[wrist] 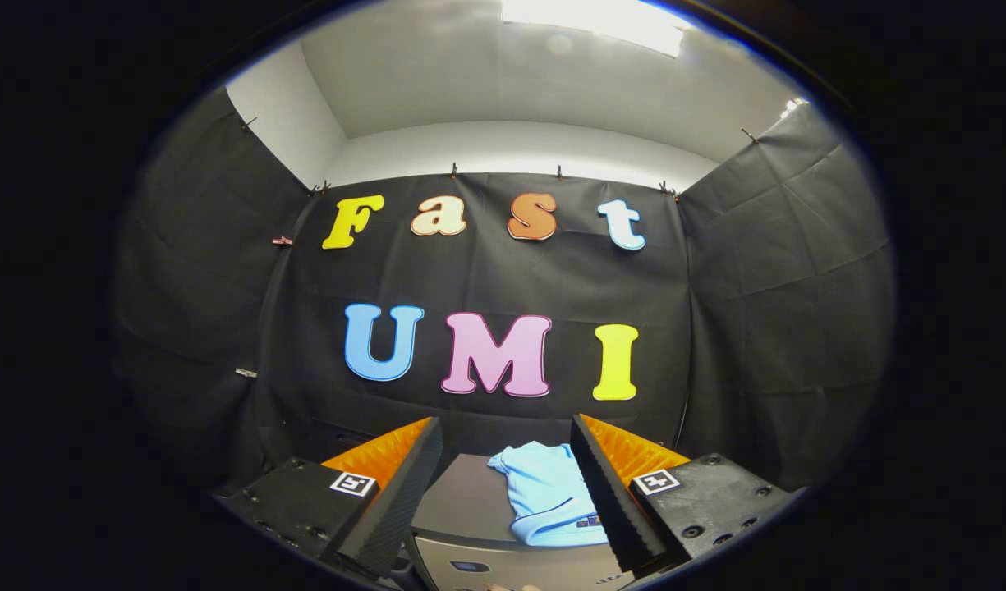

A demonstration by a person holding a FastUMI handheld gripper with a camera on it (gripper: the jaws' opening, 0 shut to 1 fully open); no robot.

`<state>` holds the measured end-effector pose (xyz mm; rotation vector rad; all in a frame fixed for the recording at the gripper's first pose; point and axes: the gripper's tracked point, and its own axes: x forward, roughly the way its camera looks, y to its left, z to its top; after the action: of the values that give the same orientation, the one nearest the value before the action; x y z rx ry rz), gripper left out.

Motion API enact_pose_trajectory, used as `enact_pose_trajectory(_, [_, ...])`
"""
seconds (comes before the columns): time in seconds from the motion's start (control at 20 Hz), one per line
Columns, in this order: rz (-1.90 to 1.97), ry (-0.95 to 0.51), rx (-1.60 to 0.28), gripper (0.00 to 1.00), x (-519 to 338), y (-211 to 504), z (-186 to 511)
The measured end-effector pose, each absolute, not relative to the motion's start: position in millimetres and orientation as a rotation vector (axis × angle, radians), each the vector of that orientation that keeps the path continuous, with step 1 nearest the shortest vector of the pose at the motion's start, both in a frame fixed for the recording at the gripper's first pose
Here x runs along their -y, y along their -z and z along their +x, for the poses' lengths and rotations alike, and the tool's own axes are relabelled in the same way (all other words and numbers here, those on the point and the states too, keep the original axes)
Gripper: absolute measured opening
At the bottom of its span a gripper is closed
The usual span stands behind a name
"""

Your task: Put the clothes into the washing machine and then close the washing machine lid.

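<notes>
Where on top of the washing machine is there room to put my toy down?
The bare grey patch of the washing machine top is free, bordered by the left finger and the light blue garment. It is crowded by the right finger, where the garment lies. The gripper is open, holding nothing.

Bright glare from the ceiling light (pixel 593 20) — sharp, fisheye-bowed edges.

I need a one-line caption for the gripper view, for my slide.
Open gripper held above the washing machine, its fingers apart, a light blue garment lying on the closed lid.
</notes>
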<state>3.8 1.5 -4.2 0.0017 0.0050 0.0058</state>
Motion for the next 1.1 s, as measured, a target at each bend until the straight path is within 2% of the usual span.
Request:
enact_pose_trajectory(0.55, [0.014, 0.022, -0.026, 0.98, 27, 2, 22])
enact_pose_trajectory(1.1, [-0.035, 0.111, -0.143, 0.98, 88, 9, 115])
